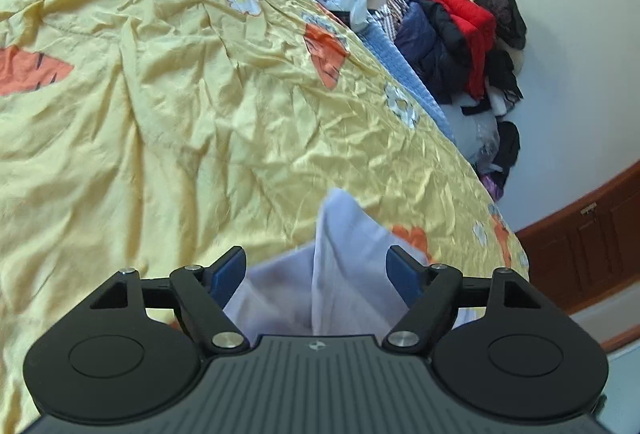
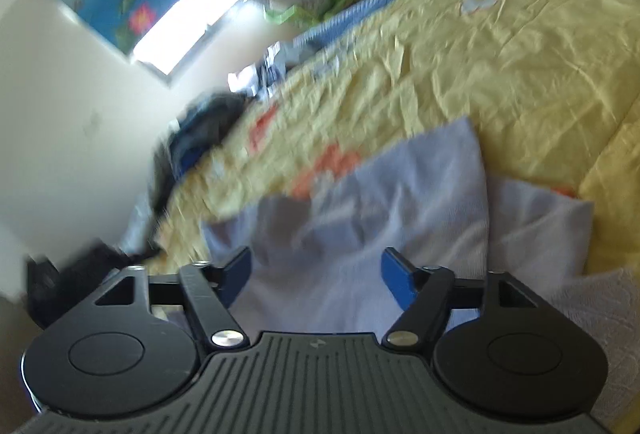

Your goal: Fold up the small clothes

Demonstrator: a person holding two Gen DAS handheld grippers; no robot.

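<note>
A small pale lilac garment (image 1: 340,266) lies on the yellow flowered bedspread (image 1: 160,93), one ridge of cloth standing up between the blue pads of my left gripper (image 1: 318,268). That gripper is open, its jaws wide apart on either side of the cloth. In the right wrist view the same lilac garment (image 2: 400,193) spreads in front of my right gripper (image 2: 316,274), which is also open with cloth lying between its pads. The right view is blurred by motion.
A pile of dark and red clothes (image 1: 460,41) lies on the floor against the wall beyond the bed. A wooden cabinet (image 1: 580,246) stands at the right. A white textured cloth (image 2: 592,314) lies at the right of the right view. A window (image 2: 188,21) is on the wall.
</note>
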